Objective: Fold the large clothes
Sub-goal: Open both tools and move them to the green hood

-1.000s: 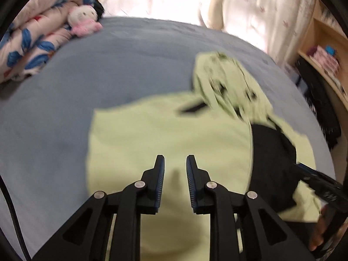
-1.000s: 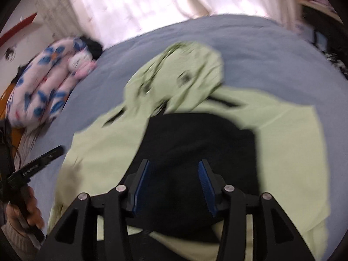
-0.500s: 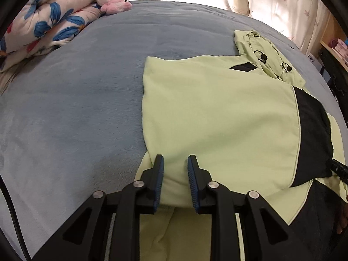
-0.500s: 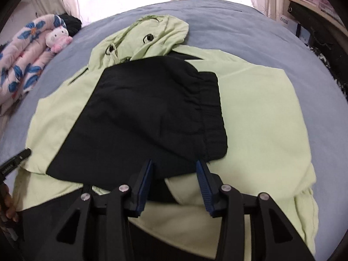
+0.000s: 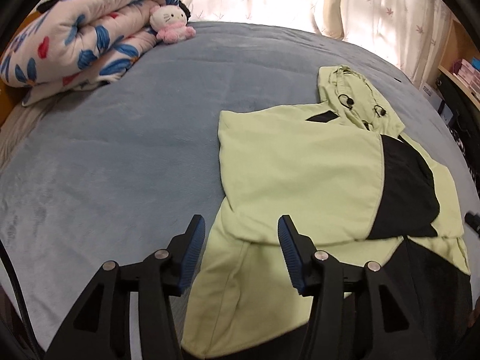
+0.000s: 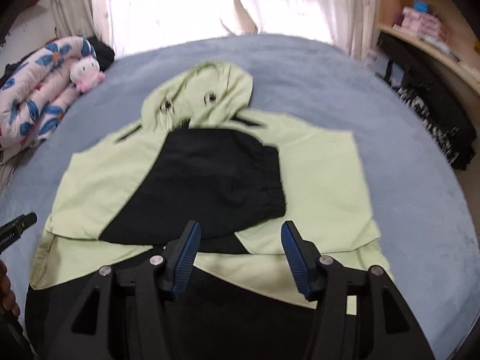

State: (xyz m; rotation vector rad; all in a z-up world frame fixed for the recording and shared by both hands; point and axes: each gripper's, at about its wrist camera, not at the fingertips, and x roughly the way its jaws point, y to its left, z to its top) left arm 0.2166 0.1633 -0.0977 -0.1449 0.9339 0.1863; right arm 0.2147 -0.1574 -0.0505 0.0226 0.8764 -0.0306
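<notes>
nearest in the left view, the left hand-held gripper (image 5: 241, 247) hangs wide open with nothing in it, just above the near left edge of the hoodie (image 5: 300, 180). in the right view the right hand-held gripper (image 6: 238, 250) is also spread wide and empty, over the black lower part near the hem.

the hoodie lies flat on the blue bed (image 5: 120, 156), both sleeves folded in across the chest, the black sleeve panel (image 6: 216, 180) on top. its hood (image 6: 204, 93) points away toward the curtains (image 6: 180, 6).

the step in hand looks like taking the hem to fold the body up toward the hood. to do it well, each side should pinch both layers at a bottom corner, lift evenly and level so the folded sleeves do not slide out, then lay the hem at the shoulder line.

further off, a flowered quilt (image 5: 75, 36) and a plush toy (image 5: 171, 22) sit well apart from it.
</notes>
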